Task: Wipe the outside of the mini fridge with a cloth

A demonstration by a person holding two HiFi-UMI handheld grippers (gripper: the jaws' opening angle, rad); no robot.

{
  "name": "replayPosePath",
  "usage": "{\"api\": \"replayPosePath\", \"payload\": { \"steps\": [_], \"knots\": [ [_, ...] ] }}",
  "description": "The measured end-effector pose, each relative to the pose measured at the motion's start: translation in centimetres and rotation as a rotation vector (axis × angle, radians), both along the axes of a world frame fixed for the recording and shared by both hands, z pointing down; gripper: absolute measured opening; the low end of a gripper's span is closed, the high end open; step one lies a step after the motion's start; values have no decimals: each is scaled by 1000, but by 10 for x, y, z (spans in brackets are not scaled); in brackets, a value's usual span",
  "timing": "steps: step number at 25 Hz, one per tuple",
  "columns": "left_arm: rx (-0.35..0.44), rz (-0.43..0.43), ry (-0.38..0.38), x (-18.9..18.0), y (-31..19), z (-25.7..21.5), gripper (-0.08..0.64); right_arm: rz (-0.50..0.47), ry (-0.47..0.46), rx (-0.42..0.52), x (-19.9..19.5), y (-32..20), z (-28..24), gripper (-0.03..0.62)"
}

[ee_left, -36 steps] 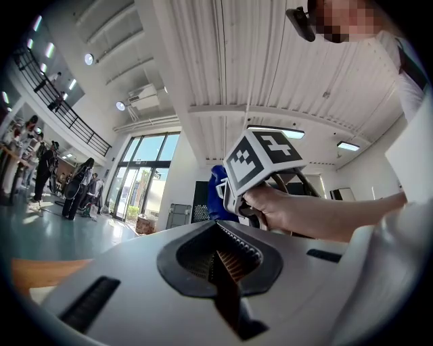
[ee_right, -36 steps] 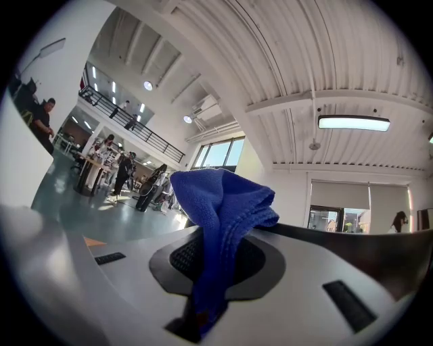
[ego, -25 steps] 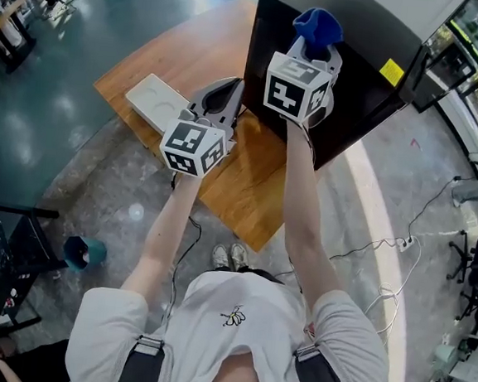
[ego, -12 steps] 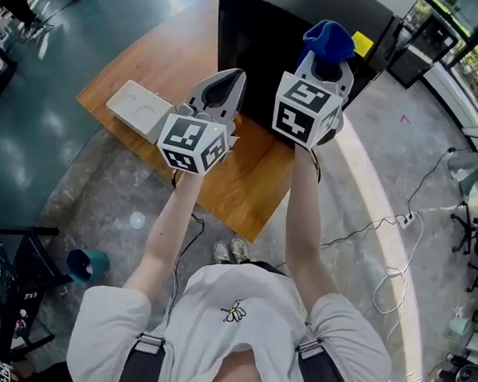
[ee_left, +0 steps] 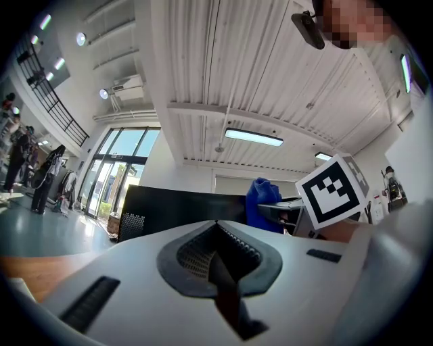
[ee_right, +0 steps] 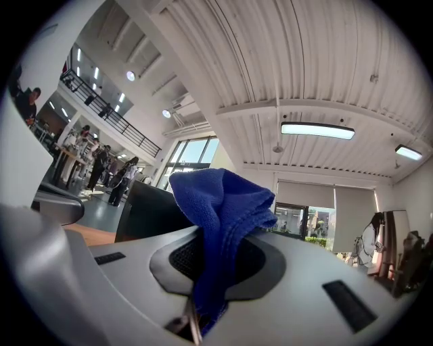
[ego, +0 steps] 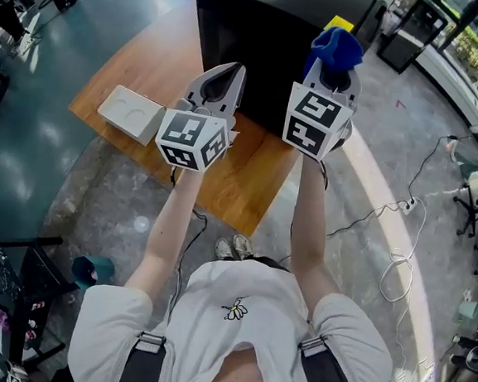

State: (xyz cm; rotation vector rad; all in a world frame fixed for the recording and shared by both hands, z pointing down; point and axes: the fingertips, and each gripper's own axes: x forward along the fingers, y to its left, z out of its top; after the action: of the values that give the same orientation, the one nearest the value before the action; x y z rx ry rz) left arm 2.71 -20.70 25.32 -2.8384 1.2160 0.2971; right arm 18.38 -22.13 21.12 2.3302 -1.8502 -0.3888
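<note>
And the right tool [ego: 334,68] is clamped on the blue fleecy cloth [ego: 336,45], up by the black boxy mini fridge [ego: 252,37].
That fridge stands at the far right corner of the brown wooden counter [ego: 163,63]; the left tool [ee_left: 220,260] sits alongside, jaws pinched narrow, nothing between them.

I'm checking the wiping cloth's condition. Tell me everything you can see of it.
The cloth is deep blue, soft and fuzzy like microfibre, folded and bunched. The right gripper has its jaws shut on its lower part, so the rest stands up above them. It is held by the black fridge; whether they touch is unclear.
</note>
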Motion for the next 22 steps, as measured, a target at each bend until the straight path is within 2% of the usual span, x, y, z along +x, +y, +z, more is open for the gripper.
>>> {"api": "replayPosePath", "payload": {
  "steps": [4, 15, 22],
  "knots": [
    [3, 4, -10, 6, 4, -2, 5, -4, -37, 2, 11, 7, -1, 72],
    [-15, -12, 6, 15, 9, -2, 5, 14, -40, 1, 31, 22, 3, 72],
    [-78, -60, 38, 6, 9, 4, 5, 33, -103, 2, 40, 25, 9, 72]
  ]
}}
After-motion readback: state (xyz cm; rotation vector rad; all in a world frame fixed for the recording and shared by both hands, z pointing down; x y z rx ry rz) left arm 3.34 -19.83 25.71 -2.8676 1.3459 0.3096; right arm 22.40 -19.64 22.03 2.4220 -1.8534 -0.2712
